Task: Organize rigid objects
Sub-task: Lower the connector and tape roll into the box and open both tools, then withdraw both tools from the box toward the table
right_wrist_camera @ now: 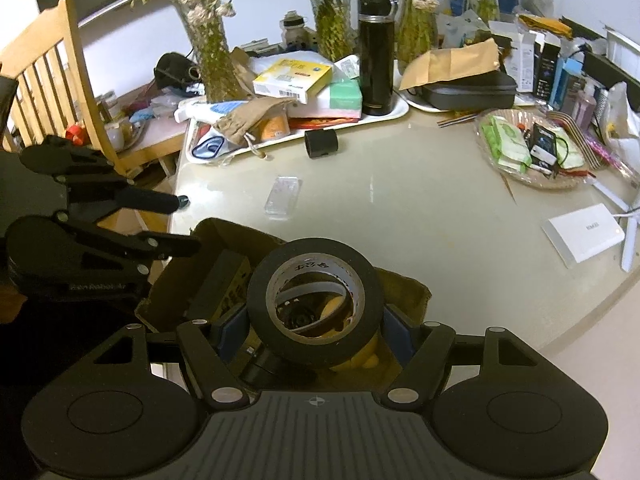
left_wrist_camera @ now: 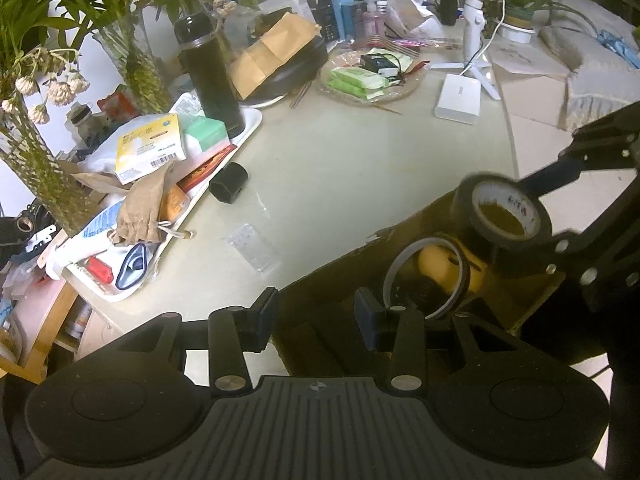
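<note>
My right gripper is shut on a black tape roll, its blue pads pressing the roll's two sides. The roll hangs above an open cardboard box at the table's near edge. In the left wrist view the same tape roll sits in the right gripper above the box. Inside the box lie a yellow object and a clear tape ring. My left gripper straddles the box's near-left flap, which fills the narrow gap between its pads; the left gripper shows there too.
On the table lie a small black cylinder, a clear plastic case and a white box. A cluttered white tray with a black flask, a glass plate and plant vases stand behind. A wooden chair is at left.
</note>
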`<act>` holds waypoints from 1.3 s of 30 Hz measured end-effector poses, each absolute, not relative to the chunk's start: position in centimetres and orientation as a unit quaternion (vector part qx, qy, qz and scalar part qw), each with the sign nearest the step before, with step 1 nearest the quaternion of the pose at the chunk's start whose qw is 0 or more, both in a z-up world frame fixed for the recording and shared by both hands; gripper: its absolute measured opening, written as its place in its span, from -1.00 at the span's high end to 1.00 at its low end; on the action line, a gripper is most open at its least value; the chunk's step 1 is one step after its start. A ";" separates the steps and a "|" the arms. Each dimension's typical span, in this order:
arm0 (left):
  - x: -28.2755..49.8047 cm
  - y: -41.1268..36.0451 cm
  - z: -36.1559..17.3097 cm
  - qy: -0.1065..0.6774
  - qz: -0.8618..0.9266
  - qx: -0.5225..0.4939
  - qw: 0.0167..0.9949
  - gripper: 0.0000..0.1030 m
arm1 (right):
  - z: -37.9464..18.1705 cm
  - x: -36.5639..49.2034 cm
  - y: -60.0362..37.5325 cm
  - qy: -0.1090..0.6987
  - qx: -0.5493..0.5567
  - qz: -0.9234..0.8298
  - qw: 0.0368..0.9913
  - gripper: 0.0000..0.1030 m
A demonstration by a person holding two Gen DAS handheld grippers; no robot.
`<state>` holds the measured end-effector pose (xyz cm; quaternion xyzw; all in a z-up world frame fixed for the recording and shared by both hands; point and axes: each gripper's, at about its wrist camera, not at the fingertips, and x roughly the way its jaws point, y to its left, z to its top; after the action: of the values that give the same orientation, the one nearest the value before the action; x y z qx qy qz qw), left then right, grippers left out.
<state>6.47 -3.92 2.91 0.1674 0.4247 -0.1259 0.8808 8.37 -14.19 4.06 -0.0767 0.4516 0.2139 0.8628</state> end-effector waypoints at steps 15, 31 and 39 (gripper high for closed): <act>6.4 -3.1 3.1 0.432 -0.123 0.145 0.882 0.20 | 2.6 8.7 -13.9 0.459 -0.104 0.187 0.862 -1.00; 6.0 -0.8 2.8 0.453 -0.129 0.059 0.880 -0.38 | 1.9 8.7 -14.1 0.484 -0.098 0.164 0.854 -1.00; 5.6 0.1 2.7 0.450 -0.125 0.039 0.884 -0.38 | 1.8 8.8 -13.9 0.483 -0.090 0.157 0.857 -1.00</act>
<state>5.65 0.15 2.73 0.0389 0.4496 -0.1247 0.8836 8.78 -13.86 1.83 -0.0899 0.4826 0.1568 0.8570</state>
